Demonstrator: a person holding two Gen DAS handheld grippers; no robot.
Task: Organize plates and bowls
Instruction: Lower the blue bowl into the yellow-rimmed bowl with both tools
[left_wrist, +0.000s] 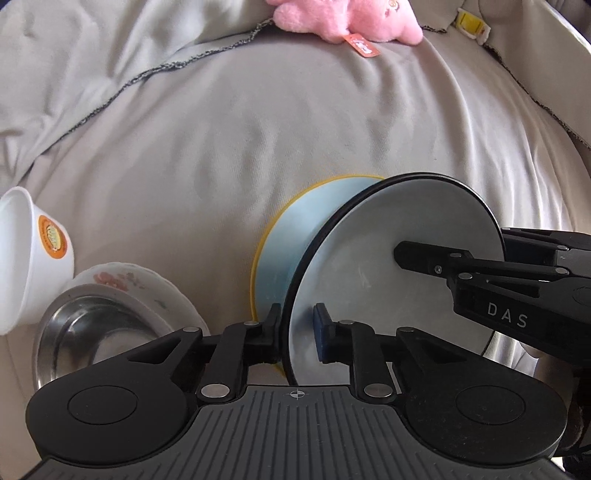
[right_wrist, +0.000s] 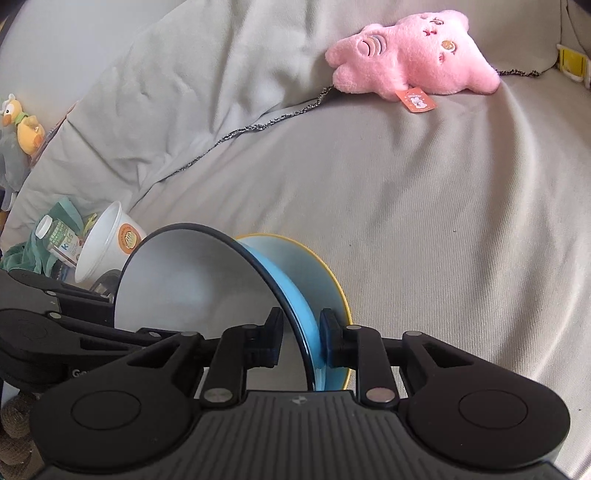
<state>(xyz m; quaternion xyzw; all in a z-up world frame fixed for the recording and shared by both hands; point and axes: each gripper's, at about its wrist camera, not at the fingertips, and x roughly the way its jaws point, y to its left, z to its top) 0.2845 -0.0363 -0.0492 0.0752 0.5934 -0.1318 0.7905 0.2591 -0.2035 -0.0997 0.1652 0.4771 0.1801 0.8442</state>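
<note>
1. Holding two plates together on edge at lower centre of both views; your left gripper (left_wrist: 297, 332) has its fingers narrowed onto the rim of the grey plate (left_wrist: 388, 266), with the blue plate (left_wrist: 291, 236) just behind it; whether the far pad also catches the blue one I cannot tell.
2. Your right gripper (right_wrist: 301, 339) is pinched narrow across both plates in its own view, one finger on the grey face, the other on the blue plate's yellow-edged back; in the left view it reaches in from the right edge over the grey plate.
3. Done so far, by my reading: the two plates are paired face to back; they are not yet laid flat on the grey bedcover (left_wrist: 258, 129).
4. Bowls sit at lower left of the left view: a steel bowl (left_wrist: 92, 328) nested in a floral bowl (left_wrist: 147, 284), and a white paper bowl (left_wrist: 26, 254) tipped on its side touching them; that one looks unsorted.
5. Left to do, likely: set the plate pair down as a stack; bring the paper bowl in with the other bowls.
6. Pink plush toy (right_wrist: 417, 55) lies at the top of frame, well apart from the crockery.
</note>
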